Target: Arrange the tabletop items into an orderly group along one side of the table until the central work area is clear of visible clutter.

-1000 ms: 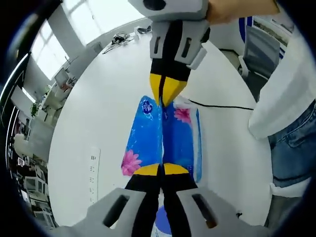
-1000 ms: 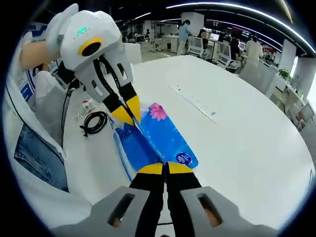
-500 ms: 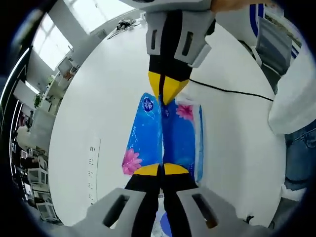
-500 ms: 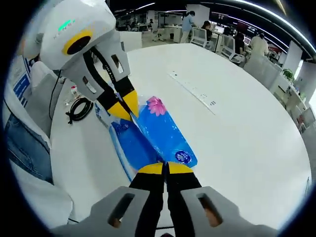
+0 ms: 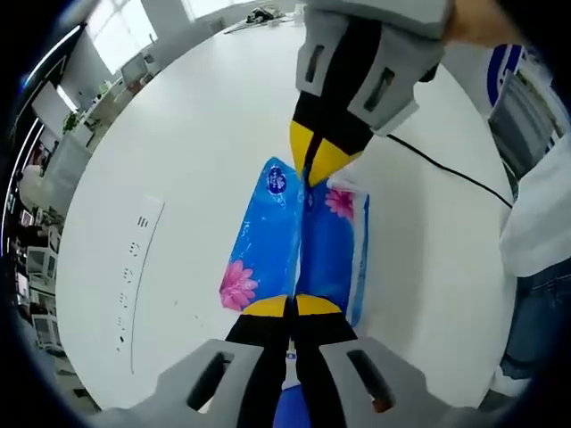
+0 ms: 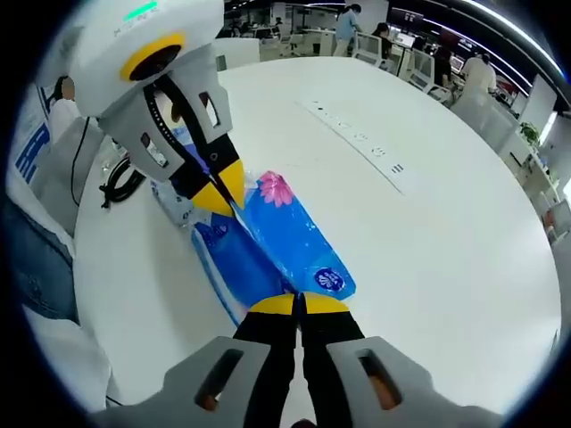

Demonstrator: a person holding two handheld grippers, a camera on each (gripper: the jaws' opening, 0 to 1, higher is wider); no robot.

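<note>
A blue tissue pack [image 5: 299, 241] with pink flowers stretches between my two grippers over the white round table [image 5: 187, 152]. My left gripper [image 5: 292, 306] is shut on its near end in the left gripper view. My right gripper [image 5: 319, 169] comes in from the top and is shut on the far end. In the right gripper view the same pack [image 6: 287, 236] runs from my right gripper [image 6: 299, 305] up to my left gripper [image 6: 226, 192]. I cannot tell whether the pack touches the table.
A white power strip [image 5: 134, 276] is set into the table [image 6: 464, 259], also seen as the strip [image 6: 357, 138]. A black cable [image 5: 451, 169] trails off right; a coiled black cable [image 6: 116, 183] lies beside a clear packet [image 6: 171, 201]. A person's white sleeve [image 5: 540, 223] stands close by.
Both views have shifted with the hands while both grippers kept their hold on the pack. The coiled cable now lies farther from the pack in the right gripper view.
</note>
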